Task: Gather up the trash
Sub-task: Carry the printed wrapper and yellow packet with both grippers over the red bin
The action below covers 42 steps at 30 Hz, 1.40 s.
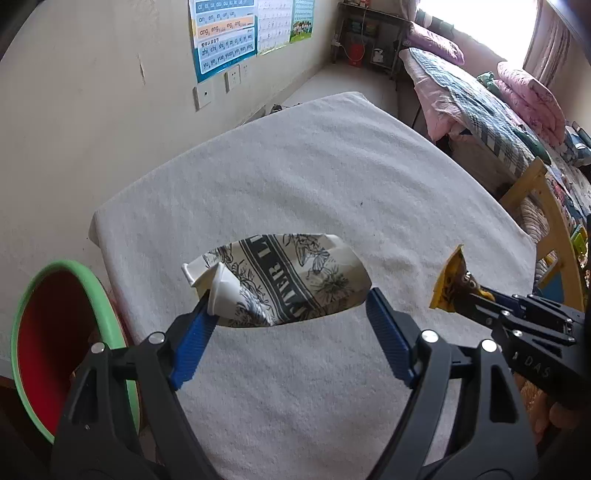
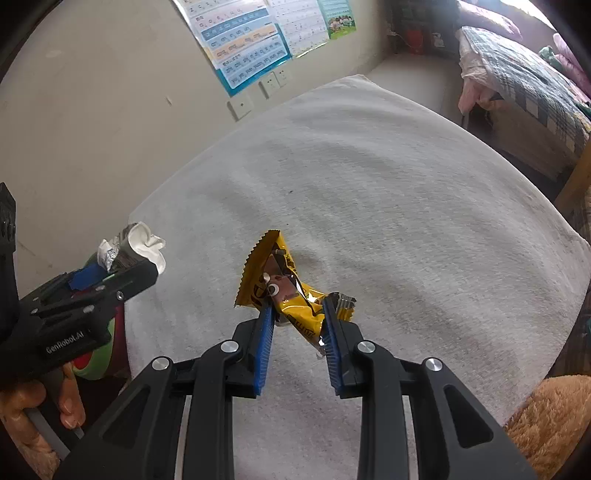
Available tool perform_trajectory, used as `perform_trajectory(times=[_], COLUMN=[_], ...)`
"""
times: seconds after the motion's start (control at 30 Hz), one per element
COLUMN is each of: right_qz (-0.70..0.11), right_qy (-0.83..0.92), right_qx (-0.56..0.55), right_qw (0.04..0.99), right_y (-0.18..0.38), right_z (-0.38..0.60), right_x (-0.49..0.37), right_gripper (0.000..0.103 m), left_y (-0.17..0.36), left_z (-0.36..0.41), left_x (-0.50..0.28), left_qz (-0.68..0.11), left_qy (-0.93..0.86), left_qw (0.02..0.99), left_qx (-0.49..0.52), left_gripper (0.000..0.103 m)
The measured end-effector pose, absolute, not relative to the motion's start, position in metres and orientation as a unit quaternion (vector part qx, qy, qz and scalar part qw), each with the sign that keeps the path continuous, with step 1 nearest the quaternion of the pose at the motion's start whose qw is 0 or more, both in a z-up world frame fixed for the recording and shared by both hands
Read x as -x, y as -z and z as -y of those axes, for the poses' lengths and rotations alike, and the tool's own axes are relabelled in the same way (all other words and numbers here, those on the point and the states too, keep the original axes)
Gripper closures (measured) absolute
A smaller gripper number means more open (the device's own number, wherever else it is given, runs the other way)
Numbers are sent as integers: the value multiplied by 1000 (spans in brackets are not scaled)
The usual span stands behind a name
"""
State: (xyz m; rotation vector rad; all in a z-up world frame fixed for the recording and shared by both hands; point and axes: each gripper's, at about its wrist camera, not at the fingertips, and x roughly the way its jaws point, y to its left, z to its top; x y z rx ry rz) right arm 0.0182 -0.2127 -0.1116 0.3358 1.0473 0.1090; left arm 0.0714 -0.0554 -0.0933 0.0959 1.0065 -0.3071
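Note:
A crushed white paper cup (image 1: 288, 273) with a dark floral print hangs above the cloth-covered table (image 1: 295, 166). My left gripper (image 1: 288, 302) is shut on it, one blue pad at each end. To the right, my right gripper (image 1: 467, 293) is shut on a yellow snack wrapper (image 1: 448, 280). In the right wrist view the wrapper (image 2: 266, 273) sticks up crumpled between the pads of the right gripper (image 2: 297, 310), clear of the table (image 2: 369, 184). The left gripper (image 2: 125, 264) with the cup (image 2: 146, 240) shows at the left, held by a hand (image 2: 70, 402).
A red basin with a green rim (image 1: 110, 295) sits beside the table's left edge, below the cup's level. Posters (image 1: 225, 33) hang on the wall behind. A bed (image 1: 480, 107) and a wooden frame (image 1: 554, 229) stand to the right; a brown plush thing (image 2: 546, 417) lies near right.

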Motion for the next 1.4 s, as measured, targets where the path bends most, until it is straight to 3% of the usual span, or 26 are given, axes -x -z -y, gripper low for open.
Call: perform_trajectory(times=[1.4], right_qz=[-502], right_qy=[-101], right_qx=[-80], right_qw=[855], right_y=[96], right_z=[162], right_x=[-16], right_gripper=[78], left_y=[84], left_z=[-12], left_x=[-51], left_qz=[-458], left_qy=[99], left_qw=[883], left_qx=[-3], left_gripper=[25])
